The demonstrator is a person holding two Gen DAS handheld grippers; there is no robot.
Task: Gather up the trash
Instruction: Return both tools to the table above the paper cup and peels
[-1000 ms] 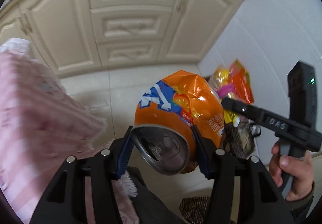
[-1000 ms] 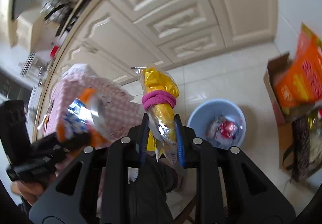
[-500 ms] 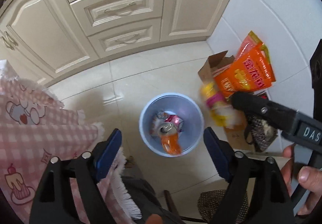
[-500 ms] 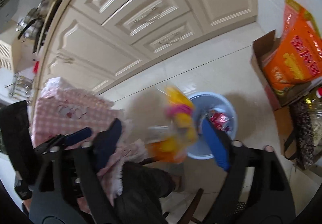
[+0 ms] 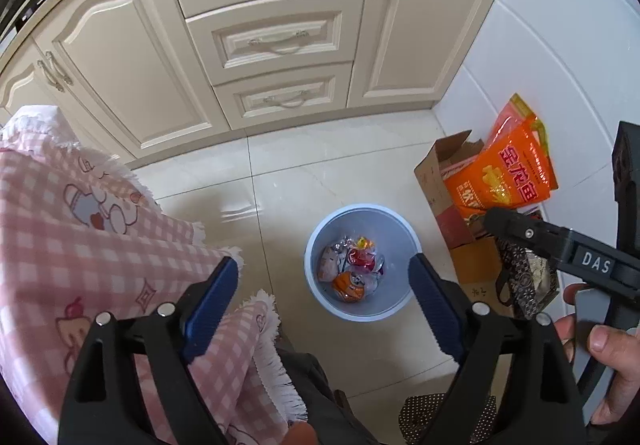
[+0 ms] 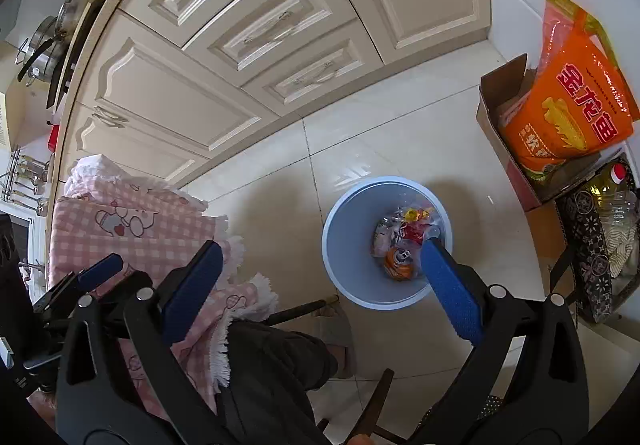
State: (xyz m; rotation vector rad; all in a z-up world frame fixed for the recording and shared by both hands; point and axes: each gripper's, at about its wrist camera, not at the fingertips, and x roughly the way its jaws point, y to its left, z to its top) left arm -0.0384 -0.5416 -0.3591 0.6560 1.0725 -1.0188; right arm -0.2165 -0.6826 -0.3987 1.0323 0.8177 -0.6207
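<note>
Left-wrist view: the left tongs hang spread wide and empty high above the blue bin on the floor, positioned so that released trash would fall straight in; the orange can lies at the bottom among wrappers. Right-wrist view: the right tongs are likewise wide and empty over the same bin, beside the pink-clothed worktop.
</note>
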